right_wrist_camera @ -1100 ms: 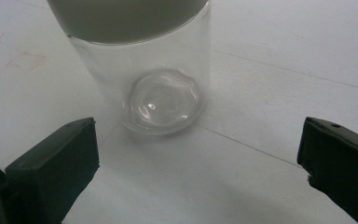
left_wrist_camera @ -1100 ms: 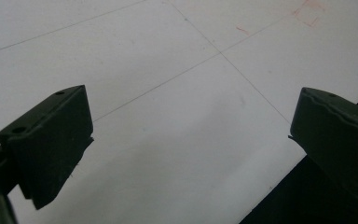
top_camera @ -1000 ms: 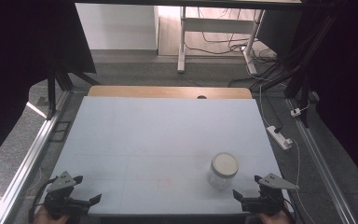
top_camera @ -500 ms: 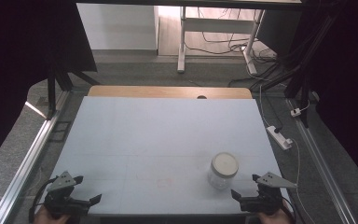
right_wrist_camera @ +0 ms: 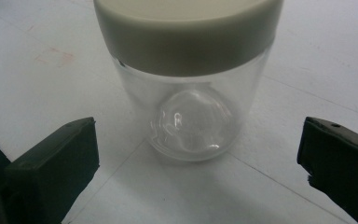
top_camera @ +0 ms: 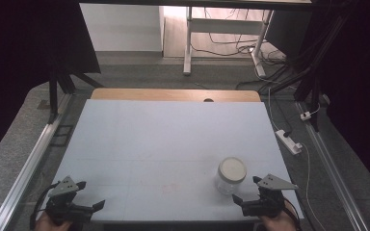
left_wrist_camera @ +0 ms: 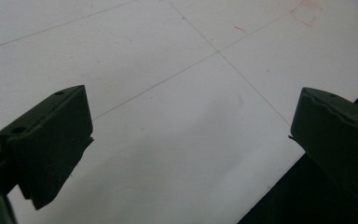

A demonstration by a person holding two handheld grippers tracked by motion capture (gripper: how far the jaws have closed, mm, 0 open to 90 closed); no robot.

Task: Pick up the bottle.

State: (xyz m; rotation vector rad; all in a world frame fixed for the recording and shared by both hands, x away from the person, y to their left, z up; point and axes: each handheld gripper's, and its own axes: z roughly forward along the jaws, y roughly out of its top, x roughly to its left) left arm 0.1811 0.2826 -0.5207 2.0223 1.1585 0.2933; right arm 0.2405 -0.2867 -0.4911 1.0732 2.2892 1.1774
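Both tools wide open as before, right tool (top_camera: pixel 245 190) slightly nearer upright lidded jar (top_camera: pixel 231 175), left tool (top_camera: pixel 89 195) unmoved.

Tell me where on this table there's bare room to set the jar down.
Nearly all the white table top is bare: the far half up to the wooden edge strip, and the near stretch between the left gripper and the jar. Only the near right corner is crowded, jar beside the right gripper.

Each handheld gripper was matte black: the left gripper (top_camera: pixel 89 196) and the right gripper (top_camera: pixel 246 188) both carried a grey three-cornered plate on top. Their blocky jaw pads (left_wrist_camera: pixel 51 140) had small screw holes (two on one), and a thin black cable (top_camera: pixel 34 211) looped at nine o'clock.
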